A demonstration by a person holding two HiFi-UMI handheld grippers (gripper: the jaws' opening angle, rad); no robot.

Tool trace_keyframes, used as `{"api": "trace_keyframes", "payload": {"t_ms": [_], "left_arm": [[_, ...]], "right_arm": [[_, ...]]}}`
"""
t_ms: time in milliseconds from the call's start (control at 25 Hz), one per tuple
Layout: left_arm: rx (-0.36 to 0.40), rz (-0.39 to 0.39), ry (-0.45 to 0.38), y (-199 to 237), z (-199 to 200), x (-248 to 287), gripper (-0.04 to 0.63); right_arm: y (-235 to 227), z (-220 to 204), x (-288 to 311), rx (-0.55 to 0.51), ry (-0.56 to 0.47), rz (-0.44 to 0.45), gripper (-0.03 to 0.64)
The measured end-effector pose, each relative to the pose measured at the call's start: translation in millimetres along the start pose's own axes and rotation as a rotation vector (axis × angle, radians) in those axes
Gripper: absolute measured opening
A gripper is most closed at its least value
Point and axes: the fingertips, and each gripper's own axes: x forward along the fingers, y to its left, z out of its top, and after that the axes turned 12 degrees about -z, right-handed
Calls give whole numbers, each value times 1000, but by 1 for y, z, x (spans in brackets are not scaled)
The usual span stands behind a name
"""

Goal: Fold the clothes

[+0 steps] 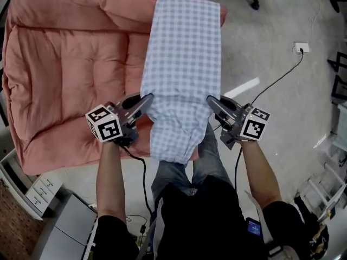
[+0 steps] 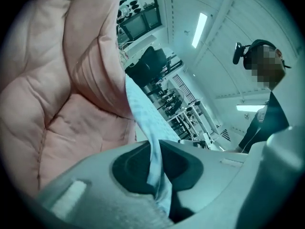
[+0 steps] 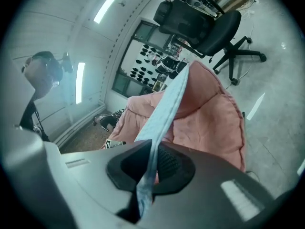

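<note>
Checked cloth [image 1: 183,64]: we are clamping its sides, left gripper [image 1: 146,98] at nine o'clock, right gripper [image 1: 211,99] at three; crosswise fold apparently remaining.

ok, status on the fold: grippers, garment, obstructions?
Left gripper shut on checked garment, right gripper likewise. Garment lies along pink cushion, near end hanging. No obstruction seen.

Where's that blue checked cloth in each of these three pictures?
Head view: the checked cloth runs down the centre.
Left gripper view: edge-on strip, lower centre.
Right gripper view: edge-on strip, centre.
Shared landmark: the pink cushion behind it.
</note>
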Motion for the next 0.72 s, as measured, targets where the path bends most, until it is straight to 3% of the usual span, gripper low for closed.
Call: {"api": "trace_keyframes", "payload": {"t_ms": [360, 720], "left_arm": [[201, -79, -44, -103, 48, -17, 34], [360, -124, -51, -224, 55, -40, 34]], "right_arm": [[88, 29, -51, -158, -72, 78, 12], [179, 27, -126, -304, -127, 144, 12]]}}
